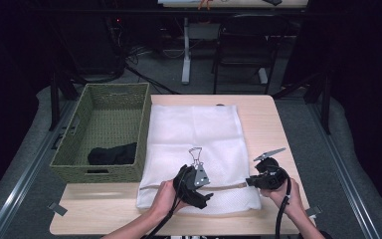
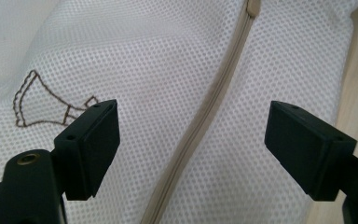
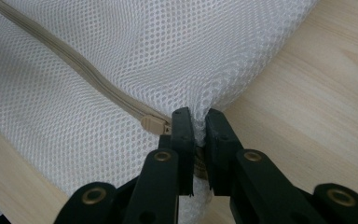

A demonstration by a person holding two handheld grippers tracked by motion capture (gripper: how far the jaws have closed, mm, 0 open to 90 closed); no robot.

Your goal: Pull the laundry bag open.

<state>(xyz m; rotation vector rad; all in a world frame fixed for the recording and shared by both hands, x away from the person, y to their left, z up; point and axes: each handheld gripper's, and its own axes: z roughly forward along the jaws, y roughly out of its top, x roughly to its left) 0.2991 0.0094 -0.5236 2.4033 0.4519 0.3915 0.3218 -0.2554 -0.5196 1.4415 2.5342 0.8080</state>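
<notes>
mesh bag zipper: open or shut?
Shut along what shows: the zipper runs as one closed beige line across the mesh bag, no gap. The right tool pinches the mesh beside its end.

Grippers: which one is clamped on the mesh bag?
The right gripper, pinching the mesh laundry bag beside the zipper's end; the left gripper hovers open.

White mesh cloth bag [image 1: 194, 149] on pale matt wood table [image 1: 263, 119]; woven olive basket [image 1: 107, 132].
</notes>
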